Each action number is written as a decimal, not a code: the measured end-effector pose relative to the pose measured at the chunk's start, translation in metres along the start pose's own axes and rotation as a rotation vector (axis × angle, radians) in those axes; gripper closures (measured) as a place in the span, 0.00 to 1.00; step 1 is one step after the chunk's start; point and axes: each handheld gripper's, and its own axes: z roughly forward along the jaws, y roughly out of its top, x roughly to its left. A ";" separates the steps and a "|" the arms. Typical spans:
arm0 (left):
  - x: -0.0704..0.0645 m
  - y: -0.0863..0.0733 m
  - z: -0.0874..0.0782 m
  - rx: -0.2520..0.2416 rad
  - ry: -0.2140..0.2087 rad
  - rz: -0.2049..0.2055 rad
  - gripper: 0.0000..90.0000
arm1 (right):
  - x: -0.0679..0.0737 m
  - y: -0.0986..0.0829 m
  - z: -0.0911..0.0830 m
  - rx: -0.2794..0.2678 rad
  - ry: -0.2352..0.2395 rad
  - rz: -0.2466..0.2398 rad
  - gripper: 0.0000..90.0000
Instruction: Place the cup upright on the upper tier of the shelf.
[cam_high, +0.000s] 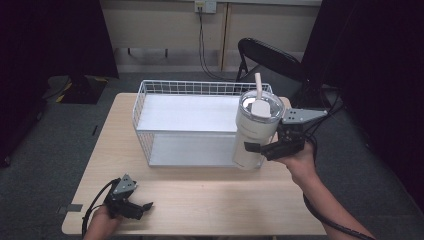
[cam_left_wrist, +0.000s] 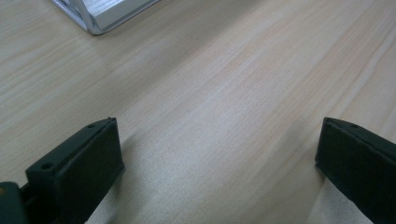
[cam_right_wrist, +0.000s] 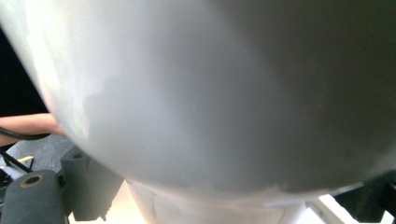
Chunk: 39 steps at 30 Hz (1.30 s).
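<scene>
A cream tumbler (cam_high: 255, 130) with a clear lid and a straw hangs upright in the air over the right front corner of the white wire basket (cam_high: 145, 107). My right gripper (cam_high: 270, 148) is shut on the tumbler's lower body from the right side. In the right gripper view the tumbler's wall (cam_right_wrist: 210, 93) sits very close to the camera, between the two black jaws. My left gripper (cam_high: 142, 207) rests near the table's front left edge, open, with bare wood (cam_left_wrist: 219, 121) between its fingers (cam_left_wrist: 79, 163).
The basket has a flat white floor and stands at the middle back of the wooden table (cam_high: 200, 200). A black folding chair (cam_high: 270, 62) stands behind the table at the right. Cables trail from both grippers.
</scene>
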 end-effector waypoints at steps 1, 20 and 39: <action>0.000 0.000 0.000 0.000 0.000 0.000 0.00 | -0.001 0.003 0.000 0.001 0.002 -0.001 0.12; 0.000 0.000 0.000 0.000 0.000 0.000 0.00 | -0.003 0.042 0.004 0.012 0.004 -0.008 0.12; 0.000 0.000 0.000 0.000 -0.001 -0.001 0.00 | -0.003 0.077 0.006 0.018 -0.011 -0.017 0.12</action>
